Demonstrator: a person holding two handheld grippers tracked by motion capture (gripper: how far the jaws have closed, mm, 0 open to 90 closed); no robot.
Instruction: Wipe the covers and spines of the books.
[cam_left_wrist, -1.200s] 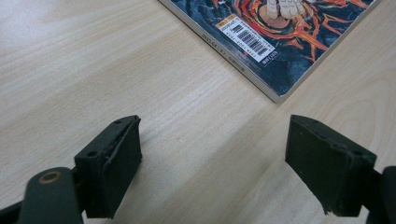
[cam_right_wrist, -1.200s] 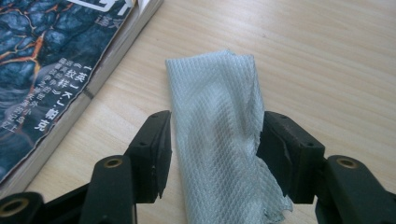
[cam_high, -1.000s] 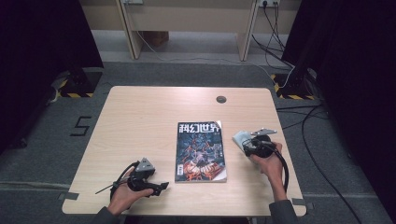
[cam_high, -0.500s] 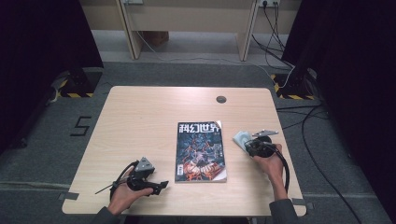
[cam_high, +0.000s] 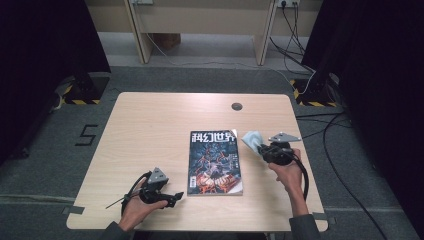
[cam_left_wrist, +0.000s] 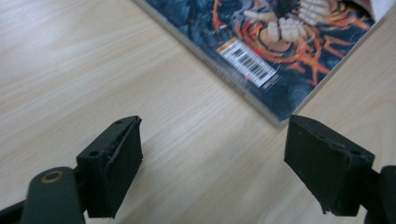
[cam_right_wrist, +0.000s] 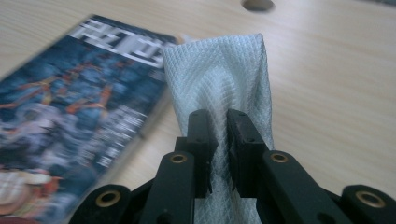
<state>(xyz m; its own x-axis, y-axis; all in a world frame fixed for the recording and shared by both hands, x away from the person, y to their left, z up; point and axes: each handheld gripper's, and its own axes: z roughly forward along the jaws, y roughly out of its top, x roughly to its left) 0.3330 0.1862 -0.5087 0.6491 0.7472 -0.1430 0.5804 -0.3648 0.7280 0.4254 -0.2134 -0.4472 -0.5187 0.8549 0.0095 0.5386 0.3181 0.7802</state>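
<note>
A pale blue cloth (cam_right_wrist: 224, 88) is pinched between the jaws of the right gripper (cam_right_wrist: 218, 140), which have just been closing on it; the cloth is held just beside the right edge of the magazine (cam_high: 215, 161). The left gripper (cam_left_wrist: 219, 163) is kept spread wide over the wooden table (cam_high: 150, 125), near the magazine's lower corner
</note>
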